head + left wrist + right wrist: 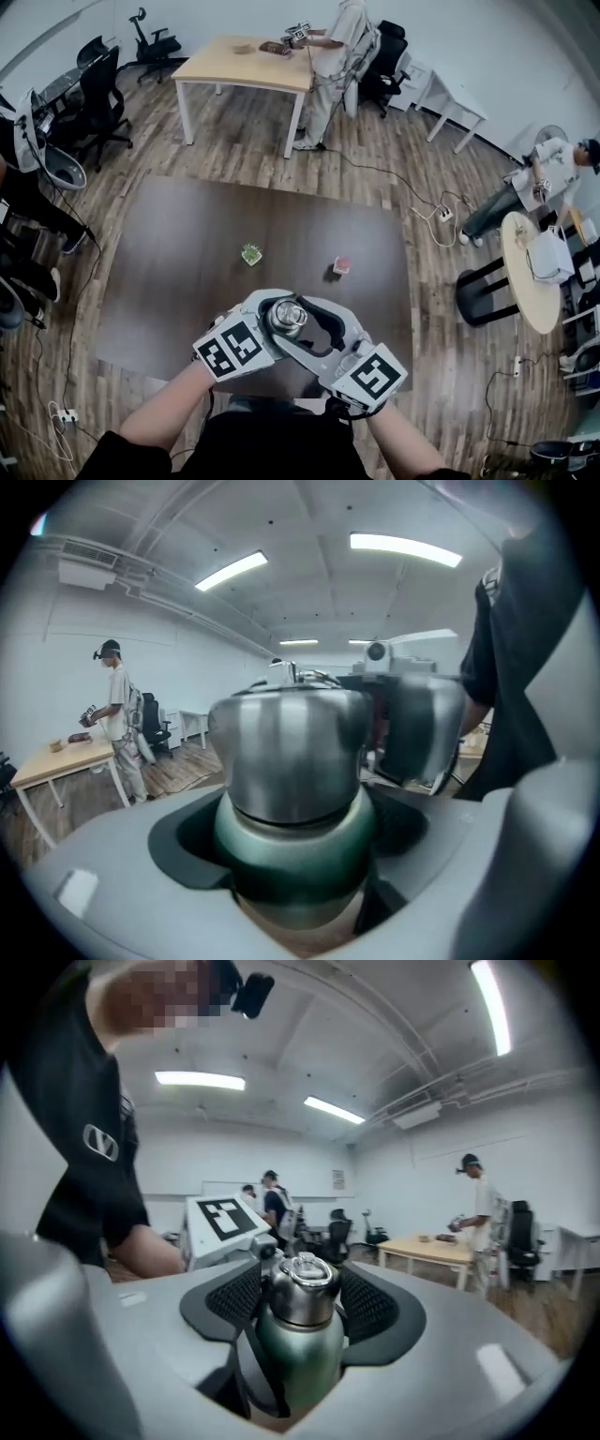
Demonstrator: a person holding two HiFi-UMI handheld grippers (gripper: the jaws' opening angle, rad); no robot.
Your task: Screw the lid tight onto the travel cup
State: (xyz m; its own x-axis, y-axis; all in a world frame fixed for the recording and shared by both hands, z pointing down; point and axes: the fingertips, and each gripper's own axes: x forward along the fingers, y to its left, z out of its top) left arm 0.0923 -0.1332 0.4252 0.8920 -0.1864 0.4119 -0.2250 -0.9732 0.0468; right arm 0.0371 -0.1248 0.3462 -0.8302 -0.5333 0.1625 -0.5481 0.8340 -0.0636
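Presently the green travel cup (284, 320) is held upright over the near edge of the dark table (178, 253), close to the person's body, with both grippers on it. The left gripper (295, 860) is clamped on the cup's green body just beneath the steel lid (302, 1290). The right gripper (300, 1302) pinches that lid between its textured pads (367, 1305), lid seated on the cup mouth.

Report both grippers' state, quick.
The left gripper: closed on the travel cup.
The right gripper: closed on the lid.
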